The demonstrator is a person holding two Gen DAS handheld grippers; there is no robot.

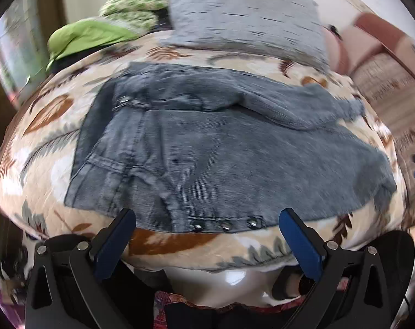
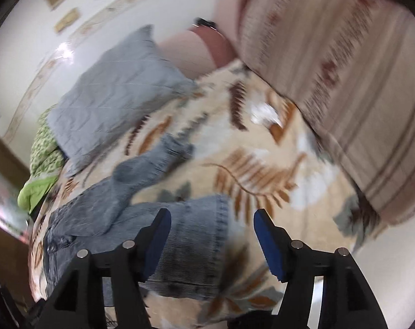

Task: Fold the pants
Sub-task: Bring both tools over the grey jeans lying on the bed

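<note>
Pants (image 1: pixel 221 148) lie just beyond both wide-spread, empty grippers (image 1: pixel 207 219) (image 2: pixel 210 215).

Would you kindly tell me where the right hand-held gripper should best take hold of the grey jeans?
Probably the near leg's hem edge, approached from the open bedspread side. The grey jeans lie flat there, hem exposed, and the right hand-held gripper hangs open above it.

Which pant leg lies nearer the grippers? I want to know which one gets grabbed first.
The lower, flat leg of the pants, its hem between the open right gripper fingers. The other leg lies folded farther back toward the grey pillow.
</note>
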